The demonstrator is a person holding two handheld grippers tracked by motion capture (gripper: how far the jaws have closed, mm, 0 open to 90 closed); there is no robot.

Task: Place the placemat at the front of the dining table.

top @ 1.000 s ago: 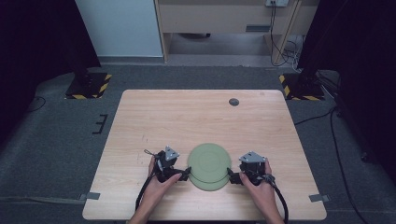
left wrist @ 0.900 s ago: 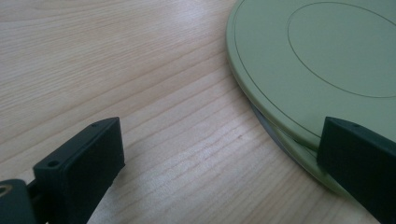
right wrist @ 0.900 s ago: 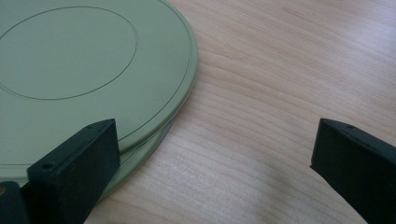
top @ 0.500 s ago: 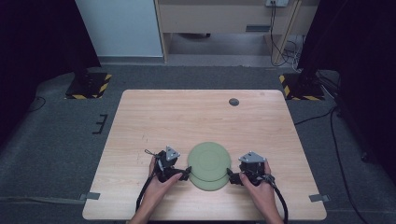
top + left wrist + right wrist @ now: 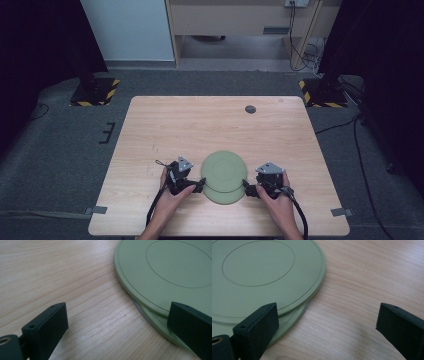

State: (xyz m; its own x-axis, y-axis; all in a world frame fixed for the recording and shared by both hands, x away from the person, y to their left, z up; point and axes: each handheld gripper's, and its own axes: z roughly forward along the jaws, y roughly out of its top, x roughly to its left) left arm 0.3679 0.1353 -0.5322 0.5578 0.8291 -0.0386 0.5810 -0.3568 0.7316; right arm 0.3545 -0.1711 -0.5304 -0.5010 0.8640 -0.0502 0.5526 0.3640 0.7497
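Green plates (image 5: pixel 223 170) – two, the upper one shifted off the lower – were stacked near the front edge of the wooden worktop (image 5: pixel 200 125). The left gripper (image 5: pixel 199 186) and right gripper (image 5: pixel 246 189) were held at opposite sides of the stack – jaws spread wide, nothing pinched.

The high view looks down; both gripper views, close and low, share the green plates (image 5: pixel 223 175).
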